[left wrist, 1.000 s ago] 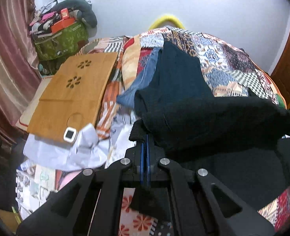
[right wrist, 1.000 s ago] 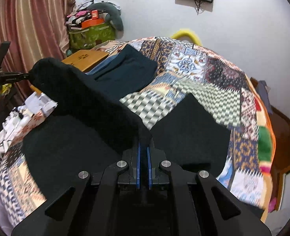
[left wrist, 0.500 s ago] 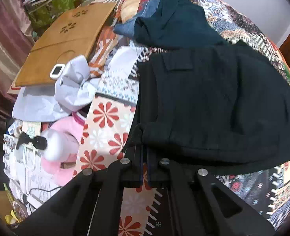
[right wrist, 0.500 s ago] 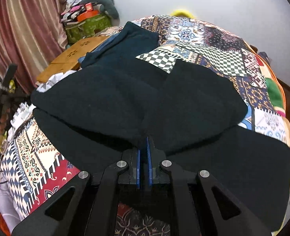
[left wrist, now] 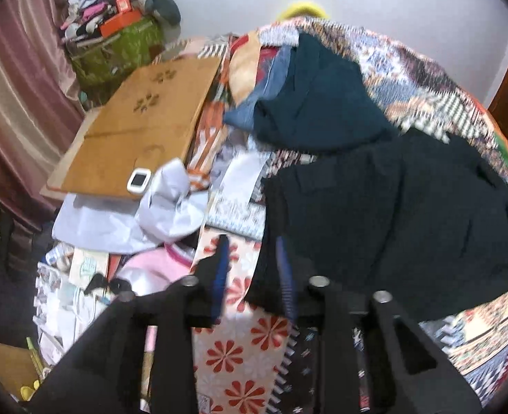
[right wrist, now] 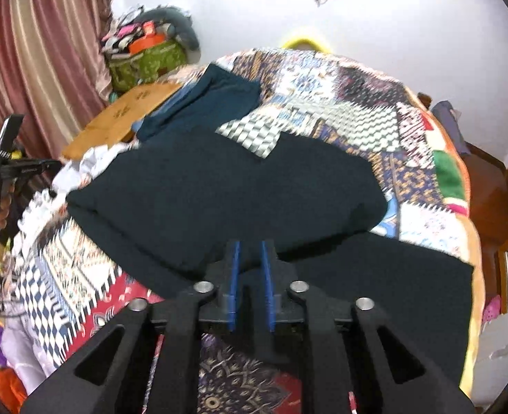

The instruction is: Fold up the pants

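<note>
The black pants [left wrist: 391,220] lie folded over on the patchwork bedspread [left wrist: 426,79]; in the right wrist view the pants [right wrist: 226,193] spread across the bed [right wrist: 340,103]. My left gripper [left wrist: 252,269] is open and empty, its blue pads apart just at the pants' near left corner. My right gripper [right wrist: 250,276] is open and empty, just short of the pants' near edge. The left gripper also shows in the right wrist view [right wrist: 9,169], held in a hand at the far left.
A folded teal garment [left wrist: 316,103] and blue jeans [left wrist: 264,96] lie at the bed's far side. A wooden lap board [left wrist: 140,127] with a small white device [left wrist: 138,180], white cloth [left wrist: 160,214], and clutter lie left. A green bag [left wrist: 116,51] stands by the curtain.
Both grippers have let go of the pants and opened. The pants, held up a second ago, now lie folded flat on the bed. Both grippers have drawn back a little.
</note>
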Demonstrator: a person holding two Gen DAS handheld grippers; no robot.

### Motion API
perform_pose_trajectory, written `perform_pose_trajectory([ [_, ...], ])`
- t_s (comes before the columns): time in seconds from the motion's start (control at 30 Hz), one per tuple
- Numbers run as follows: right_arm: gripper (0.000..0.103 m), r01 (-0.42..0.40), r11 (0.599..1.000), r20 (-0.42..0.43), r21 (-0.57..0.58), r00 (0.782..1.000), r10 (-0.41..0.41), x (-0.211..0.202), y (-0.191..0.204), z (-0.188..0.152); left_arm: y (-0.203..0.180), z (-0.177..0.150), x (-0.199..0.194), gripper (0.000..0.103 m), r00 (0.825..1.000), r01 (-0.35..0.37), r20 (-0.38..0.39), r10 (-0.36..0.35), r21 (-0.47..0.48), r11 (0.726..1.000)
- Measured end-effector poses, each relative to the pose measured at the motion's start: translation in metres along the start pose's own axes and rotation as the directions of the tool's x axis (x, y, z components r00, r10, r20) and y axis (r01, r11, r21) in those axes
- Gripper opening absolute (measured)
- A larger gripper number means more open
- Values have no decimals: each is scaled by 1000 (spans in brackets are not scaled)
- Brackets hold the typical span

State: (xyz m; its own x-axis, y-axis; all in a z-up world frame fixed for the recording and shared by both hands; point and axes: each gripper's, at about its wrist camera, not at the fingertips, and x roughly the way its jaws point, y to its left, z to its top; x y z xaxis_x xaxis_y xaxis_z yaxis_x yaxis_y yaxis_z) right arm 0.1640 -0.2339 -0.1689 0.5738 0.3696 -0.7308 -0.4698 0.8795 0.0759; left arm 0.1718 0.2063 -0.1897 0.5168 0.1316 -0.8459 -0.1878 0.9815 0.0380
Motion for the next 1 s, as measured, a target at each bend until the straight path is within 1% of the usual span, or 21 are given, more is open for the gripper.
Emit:
perform_pose_trajectory([
  [0.03,26,4,1000,14,9,1000,-4,0,-4,5,-2,5,-2,43,1000,5,8,-5,-6,1000],
  [0.07,30,10,1000,22,14,1000,-10,0,-6,10,-6,11,-4,46,1000,12,22,-12,-8,1000],
  [0.1,35,19,1000,27,21,999,-19,3,-8,17,-10,16,-5,53,999,14,33,-14,-7,1000],
  [0.13,37,24,999,29,25,999,-25,6,-10,21,-14,22,-4,62,999,16,41,-16,-7,1000],
  [0.2,42,30,999,30,29,999,-31,16,-16,33,-22,32,-3,72,998,25,50,-25,-6,1000],
  [0.33,44,19,999,6,46,1000,-19,42,-28,52,-39,54,12,81,997,70,37,-69,-6,998],
  [0.43,44,-1,998,-24,65,1000,3,68,-35,65,-53,67,27,83,996,86,21,-86,-1,996],
  [0.63,44,-21,996,-105,88,994,30,129,-43,90,-83,87,68,85,996,85,-33,-83,50,995],
  [0.83,44,-38,995,-204,94,977,56,191,-48,114,-102,95,103,85,992,97,-84,-90,81,992],
  [1.0,44,-18,995,-271,98,962,44,231,-52,124,-113,98,120,85,993,82,-99,-70,122,989],
])
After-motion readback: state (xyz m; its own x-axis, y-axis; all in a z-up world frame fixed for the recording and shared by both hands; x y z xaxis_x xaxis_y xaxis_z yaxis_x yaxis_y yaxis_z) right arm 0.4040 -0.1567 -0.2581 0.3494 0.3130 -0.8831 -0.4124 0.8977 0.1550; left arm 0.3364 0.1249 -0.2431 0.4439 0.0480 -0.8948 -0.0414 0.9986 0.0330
